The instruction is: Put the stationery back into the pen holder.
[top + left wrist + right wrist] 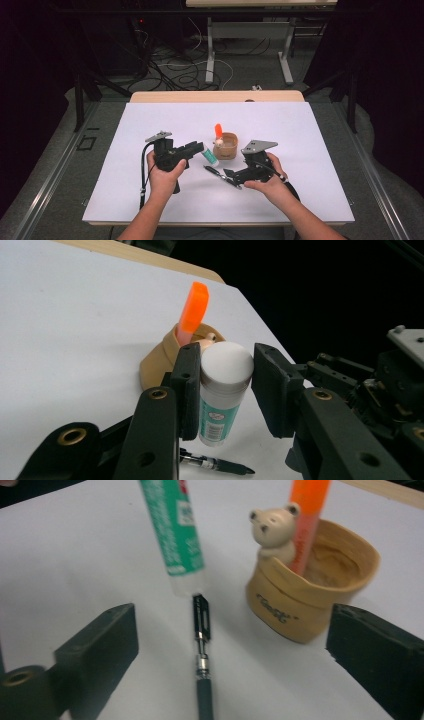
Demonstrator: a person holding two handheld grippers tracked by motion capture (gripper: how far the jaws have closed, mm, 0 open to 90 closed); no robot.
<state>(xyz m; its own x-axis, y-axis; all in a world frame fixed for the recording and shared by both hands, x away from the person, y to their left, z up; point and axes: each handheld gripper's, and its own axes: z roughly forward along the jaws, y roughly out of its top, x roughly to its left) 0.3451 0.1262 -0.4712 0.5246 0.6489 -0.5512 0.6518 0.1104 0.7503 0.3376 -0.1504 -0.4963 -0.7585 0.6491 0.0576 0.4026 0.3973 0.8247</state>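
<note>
Altogether one tube (220, 405), one pen (202, 660), one cup (310, 595)

Little lettering can be made out. On the tan cup (305, 597), seen just ahead of the right tongs (240, 665) in the right gripper view, a short dark word in cursive is written low on the front wall; it is too blurred to be read, though it seems to begin with a "C". On the green-and-white tube (220, 405) held between the left tongs (222, 390), a barcode and fine print are carried, and a red mark is borne on its label; none of it is legible.
</note>
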